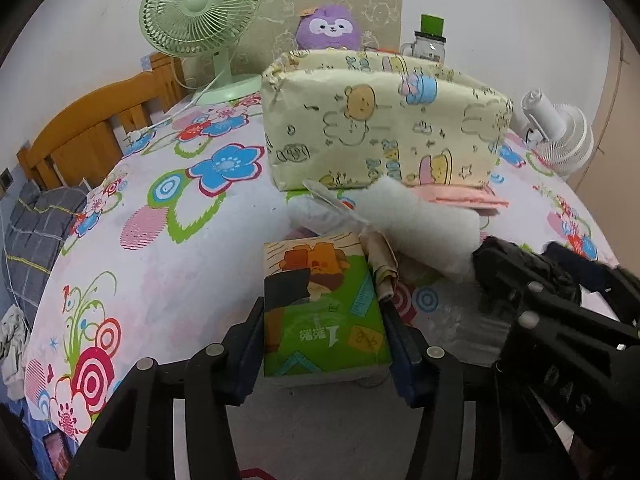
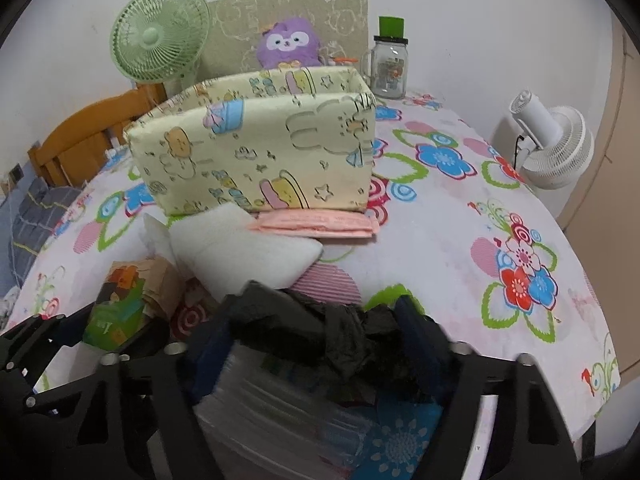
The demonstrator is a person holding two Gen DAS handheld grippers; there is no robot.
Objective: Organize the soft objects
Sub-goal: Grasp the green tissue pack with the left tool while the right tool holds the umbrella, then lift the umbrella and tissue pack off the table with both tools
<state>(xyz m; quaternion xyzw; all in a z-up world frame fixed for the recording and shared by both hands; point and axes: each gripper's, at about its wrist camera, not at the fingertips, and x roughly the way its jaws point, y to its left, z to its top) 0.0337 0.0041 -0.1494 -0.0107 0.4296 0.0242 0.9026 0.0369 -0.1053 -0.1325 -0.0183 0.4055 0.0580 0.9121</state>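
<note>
Both grippers sit low over the near edge of the flowered tablecloth, each with a soft item between its jaws. On the left gripper the two blue-padded fingers press against the sides of a green tissue pack printed with a cartoon bear, so it is clamped on that pack. On the right gripper the fingers flank a crumpled black plastic bag that rests on a clear wrapped bundle; the jaws look closed on the bag, though blur leaves the contact itself a little uncertain.

Just beyond the tissue pack lie a crumpled brown paper piece, a white foam block and, further out, a flat pink packet touching the front of the target, a yellow cartoon-print fabric storage box, whose top is open. Behind it stand a purple plush toy, a green desk fan, a glass jar with a green lid and a white fan.

Judging by this, the pickup step is in hand for both items. The next move would call for lifting each clear of the foam block and packet, carrying it over the box rim, and releasing inside. The limp bag may sag or snag on the rim.
</note>
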